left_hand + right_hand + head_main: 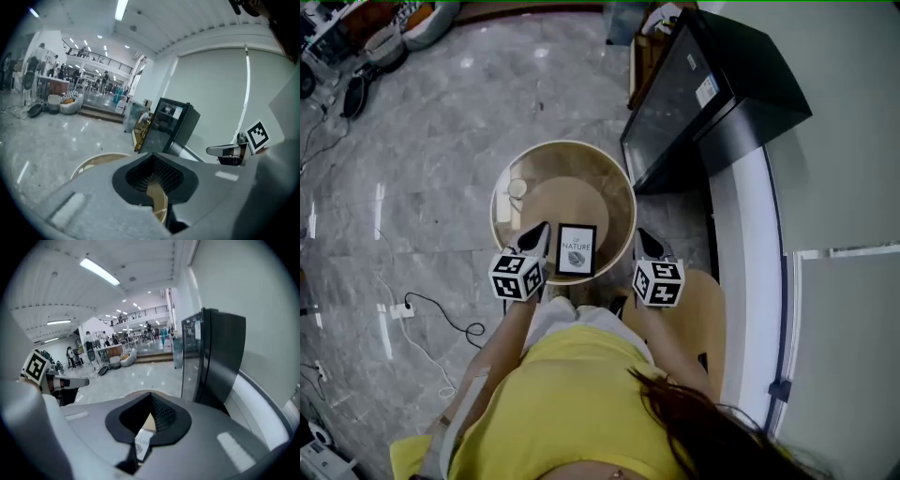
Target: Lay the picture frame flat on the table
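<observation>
**A:** What is to be minded in the step in hand?

**B:** The picture frame [577, 249] is judged to be down already, face up on the round table [614, 178], so what is left is probably a clean withdrawal. The left gripper [538, 232] and the right gripper [643, 236] are seen to either side of it and, by their own views, above the tabletop. Both pairs of jaws are pressed together with nothing clamped between them (only a strip of the frame's print is glimpsed below through the right gripper's notch). Any further move is best made upward and outward, so that the frame is not brushed.

**A:** Could anything be got wrong?

**B:** The frame is placed close to the table's near rim, toward the person. If a nudge is needed, it is better given toward the middle. Whether the back rests fully on the top cannot be settled from above.

**A:** And the frame itself?

**B:** A dark, narrow border is seen round a white upright-oblong sheet, printed with the word NATURE above a grey leaf-like motif. It is judged to be lightly built and easily slid on the smooth top. A small pale disc [517, 188] is set well apart from it, at the table's left.
</observation>
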Tool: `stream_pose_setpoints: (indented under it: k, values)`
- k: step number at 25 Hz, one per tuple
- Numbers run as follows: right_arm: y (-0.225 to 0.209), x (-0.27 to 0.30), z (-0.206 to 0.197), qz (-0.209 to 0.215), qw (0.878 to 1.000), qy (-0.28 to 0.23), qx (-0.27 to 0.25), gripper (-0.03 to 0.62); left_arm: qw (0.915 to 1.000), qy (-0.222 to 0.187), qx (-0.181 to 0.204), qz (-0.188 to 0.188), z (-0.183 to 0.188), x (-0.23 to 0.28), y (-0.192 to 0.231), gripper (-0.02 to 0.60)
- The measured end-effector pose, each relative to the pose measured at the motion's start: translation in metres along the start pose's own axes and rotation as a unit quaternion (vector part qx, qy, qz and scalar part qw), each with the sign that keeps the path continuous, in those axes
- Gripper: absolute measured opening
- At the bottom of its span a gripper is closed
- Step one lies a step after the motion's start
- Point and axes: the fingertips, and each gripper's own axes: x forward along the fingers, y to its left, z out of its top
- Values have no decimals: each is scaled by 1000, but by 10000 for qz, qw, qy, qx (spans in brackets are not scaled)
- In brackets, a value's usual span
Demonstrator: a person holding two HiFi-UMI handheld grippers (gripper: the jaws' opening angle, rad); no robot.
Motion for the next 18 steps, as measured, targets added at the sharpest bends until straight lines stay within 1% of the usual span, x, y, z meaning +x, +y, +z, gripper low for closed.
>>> stream_pose_setpoints:
  k: [2, 4, 7, 9, 13, 18]
  values:
    - [9, -17, 44, -11, 9983, -542, -213, 0, 9988, -390, 286, -22, 40, -10, -15, 2]
    - [20, -35, 82, -12, 9934, -1043, -469, 0, 9953, -789, 561, -38, 78, -23, -31, 2]
    - [39, -61, 132, 48, 9823, -1697, -791, 0, 9869, -1332, 906, -34, 127, -45, -53, 2]
    - [50, -77, 159, 110, 9740, -2057, -943, 0, 9806, -1613, 1110, -59, 154, -58, -70, 2]
    - [63, -104, 196, 196, 9603, -2555, -1103, 0, 9687, -2035, 1424, -40, 190, -76, -100, 2]
    - [70, -130, 220, 247, 9445, -2993, -1330, 0, 9544, -2405, 1768, 67, 215, -95, -125, 2]
